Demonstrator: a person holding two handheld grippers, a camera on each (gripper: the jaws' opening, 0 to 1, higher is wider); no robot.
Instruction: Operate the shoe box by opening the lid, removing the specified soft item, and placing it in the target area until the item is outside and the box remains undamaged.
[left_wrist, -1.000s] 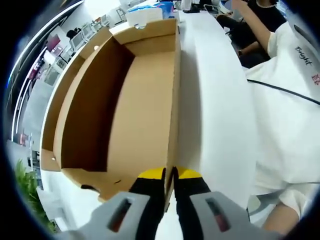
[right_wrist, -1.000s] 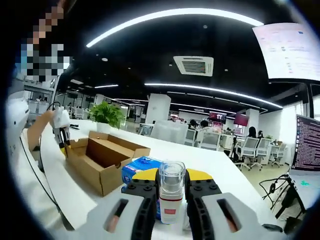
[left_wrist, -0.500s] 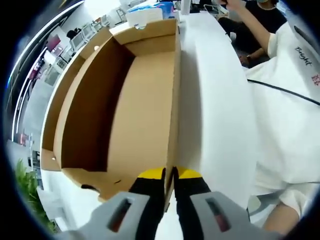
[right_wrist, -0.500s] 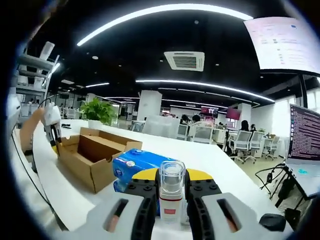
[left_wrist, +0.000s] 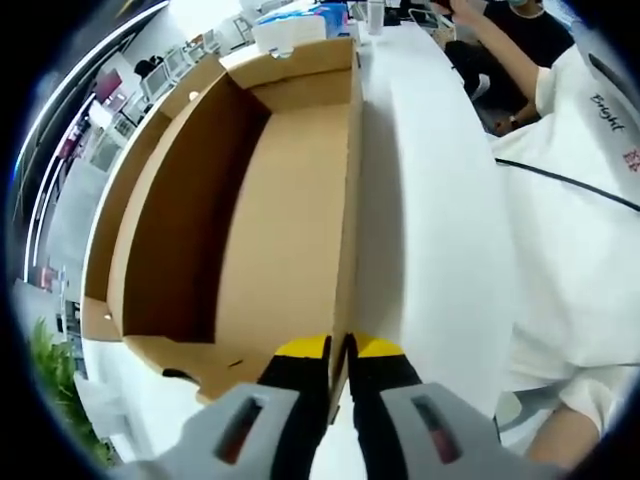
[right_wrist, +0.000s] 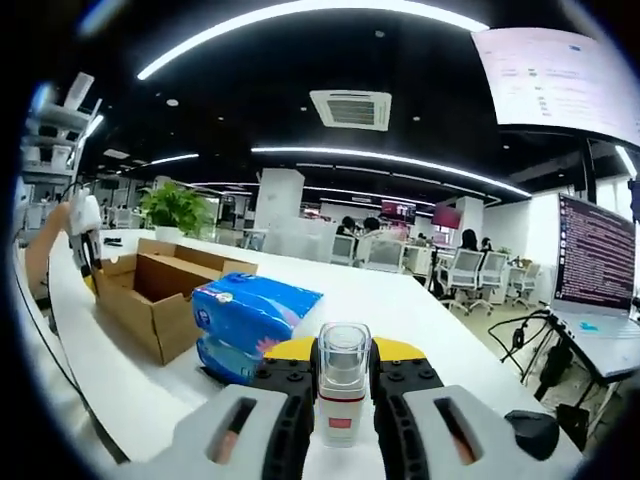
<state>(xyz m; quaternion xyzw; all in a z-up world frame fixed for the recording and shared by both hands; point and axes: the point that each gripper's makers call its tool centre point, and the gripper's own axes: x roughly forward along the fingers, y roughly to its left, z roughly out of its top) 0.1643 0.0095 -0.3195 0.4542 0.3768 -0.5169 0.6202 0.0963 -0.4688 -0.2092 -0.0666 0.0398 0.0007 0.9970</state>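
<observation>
An open cardboard shoe box (left_wrist: 250, 200) lies on the white table (left_wrist: 430, 200), and its inside looks bare. My left gripper (left_wrist: 338, 348) is shut on the top edge of the box's near wall. My right gripper (right_wrist: 343, 350) is shut on a small white bottle (right_wrist: 343, 395) with a clear cap and a red label, held upright above the table. In the right gripper view, a soft blue tissue pack (right_wrist: 250, 315) rests on the table just outside the box (right_wrist: 150, 290). The left gripper (right_wrist: 85, 225) stands at the box's far end.
A person in a white shirt (left_wrist: 570, 220) sits close along the table's right edge. A monitor (right_wrist: 600, 265) and a black mouse (right_wrist: 530, 432) are at the right of the right gripper view. A potted plant (right_wrist: 175, 205) stands behind the box.
The right gripper view has swung, so the box and tissue pack sit further left in it. The bottle stays clamped. The left gripper keeps its hold on the box wall.
</observation>
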